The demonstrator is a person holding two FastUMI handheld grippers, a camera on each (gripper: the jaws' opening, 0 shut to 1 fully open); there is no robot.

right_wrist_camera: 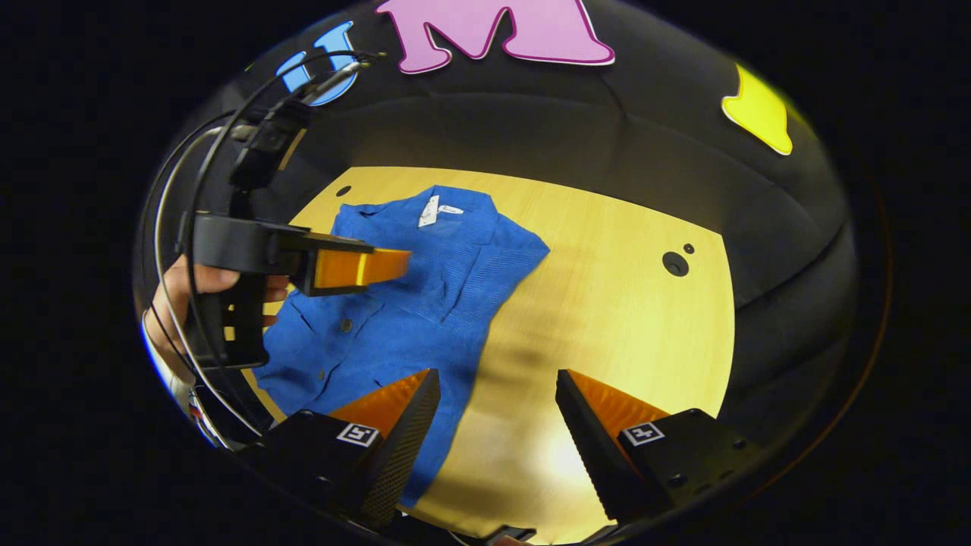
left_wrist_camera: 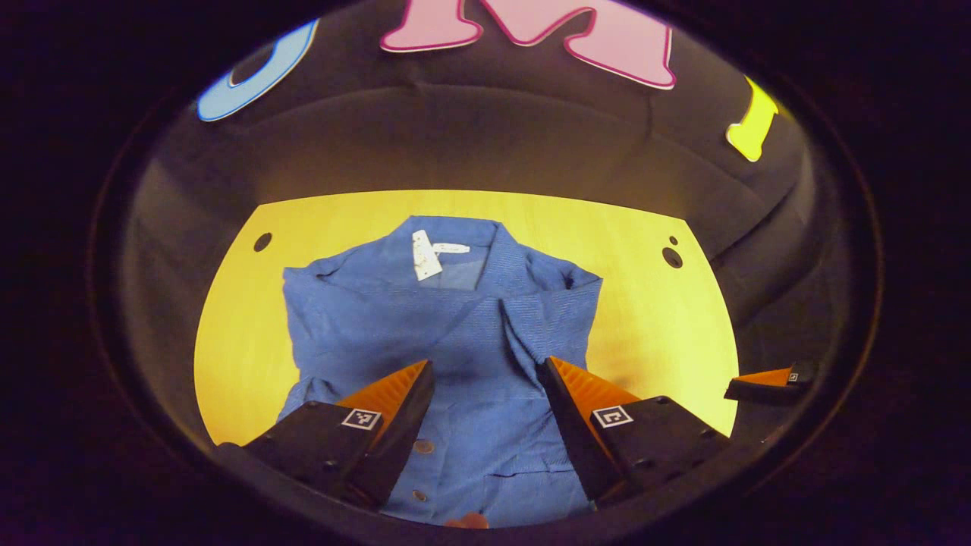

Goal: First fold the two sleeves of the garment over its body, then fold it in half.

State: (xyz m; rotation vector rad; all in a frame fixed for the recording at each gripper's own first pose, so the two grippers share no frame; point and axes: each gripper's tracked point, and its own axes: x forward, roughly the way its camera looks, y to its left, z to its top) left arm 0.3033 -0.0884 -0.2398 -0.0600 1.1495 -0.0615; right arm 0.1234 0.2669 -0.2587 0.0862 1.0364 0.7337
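Black left gripper (right_wrist_camera: 383, 267) trails thin black cables; each of 2 black finger mounts carries a square marker.

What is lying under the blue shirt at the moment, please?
The blue shirt lies flat on the wooden table; whatever is beneath the cloth is covered.

No readable words, brand names or numbers stand on anything here. A white tag (left_wrist_camera: 425, 255) hangs inside the collar of the blue shirt (left_wrist_camera: 455, 334), with a smaller white label (left_wrist_camera: 452, 248) sewn just beside it — any print on either is too small and blurred to make out. The same tag (right_wrist_camera: 428, 211) shows on the shirt (right_wrist_camera: 410, 303) in the right gripper view, equally unreadable. Each gripper finger carries a small square black-and-white coded marker (left_wrist_camera: 360, 418) — a pattern of blocks, not letters.
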